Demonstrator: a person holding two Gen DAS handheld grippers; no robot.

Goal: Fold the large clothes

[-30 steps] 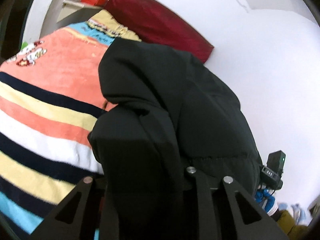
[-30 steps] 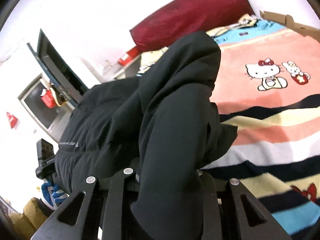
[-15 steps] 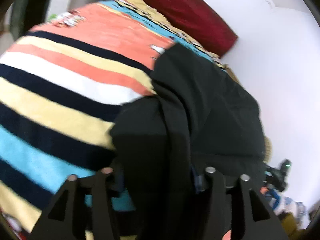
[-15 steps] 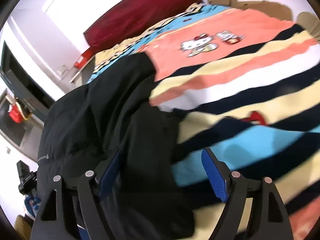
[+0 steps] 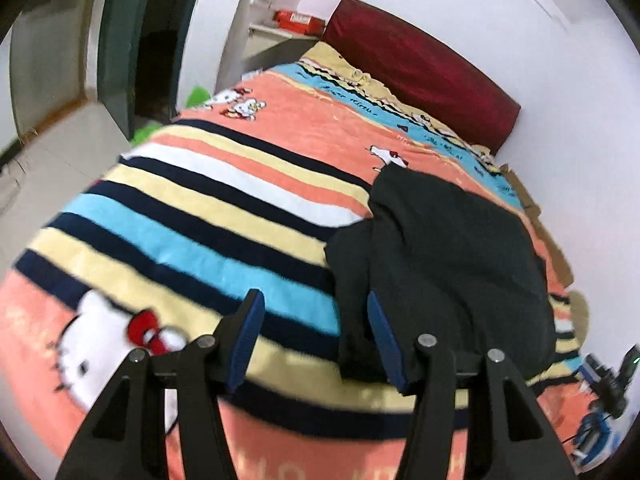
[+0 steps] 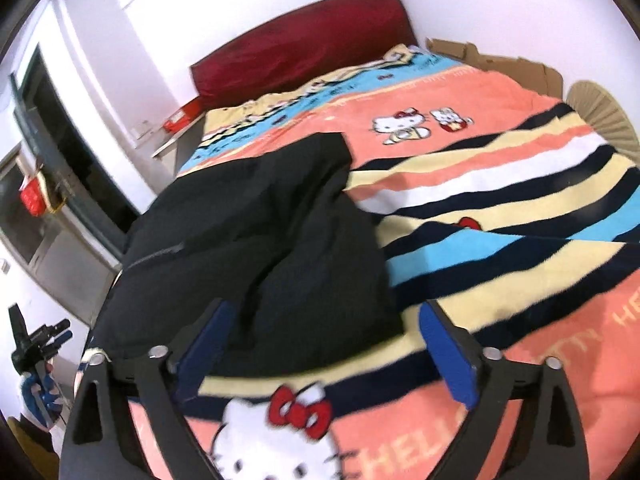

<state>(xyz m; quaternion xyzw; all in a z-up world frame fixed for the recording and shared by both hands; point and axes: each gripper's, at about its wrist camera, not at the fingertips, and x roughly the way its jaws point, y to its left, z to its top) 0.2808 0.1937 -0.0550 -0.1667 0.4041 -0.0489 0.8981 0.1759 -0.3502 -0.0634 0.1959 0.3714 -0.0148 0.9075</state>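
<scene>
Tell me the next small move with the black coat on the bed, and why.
Probably bring both grippers back to the coat and take its near edge for another fold. It lies in a loose, uneven heap on the blanket, with one part sticking out toward the headboard. The left gripper and right gripper have just been opening; both are open and hold nothing.

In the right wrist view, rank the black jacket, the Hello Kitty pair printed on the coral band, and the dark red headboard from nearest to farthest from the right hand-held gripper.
1. Black jacket, heaped just ahead of the right hand-held gripper, left of centre.
2. Hello Kitty pair, mid-bed, right of centre.
3. Dark red headboard, against the far wall.
</scene>
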